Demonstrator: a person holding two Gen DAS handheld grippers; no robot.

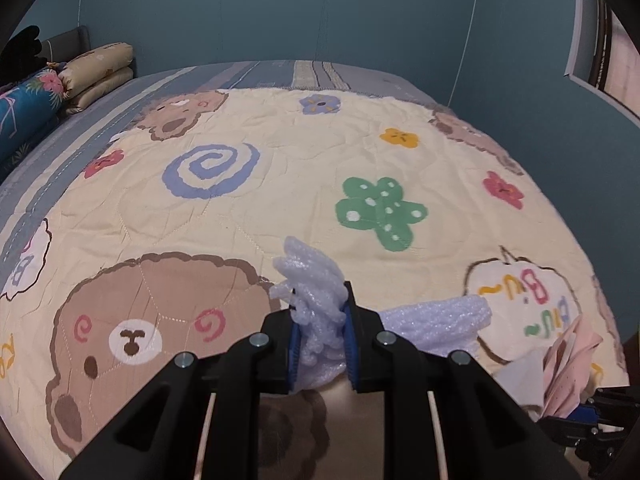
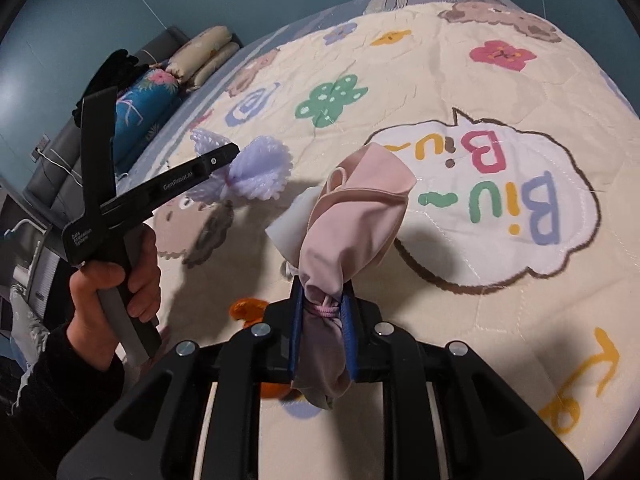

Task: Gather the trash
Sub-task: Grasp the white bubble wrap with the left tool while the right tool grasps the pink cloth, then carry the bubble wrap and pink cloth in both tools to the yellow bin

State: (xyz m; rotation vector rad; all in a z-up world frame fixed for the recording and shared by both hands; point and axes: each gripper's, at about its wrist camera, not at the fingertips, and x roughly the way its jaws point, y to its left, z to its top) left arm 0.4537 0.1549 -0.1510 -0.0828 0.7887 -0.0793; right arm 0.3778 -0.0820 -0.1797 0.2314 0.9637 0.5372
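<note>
Left tool (image 1: 320,320) clamped on a crumpled wad of white foam wrap (image 1: 316,292), held above the cartoon quilt (image 1: 280,184) near the bed's foot edge. Right tool (image 2: 323,320) pinched shut on a pink cloth bundle (image 2: 352,216), lifted over the quilt. Orange scrap (image 2: 246,310) just below it. Folded pillows (image 1: 96,68) and blue floral bolster (image 1: 28,108) at the far left corner.

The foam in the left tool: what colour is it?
Pale lilac foam, clearest in the right wrist view.
</note>
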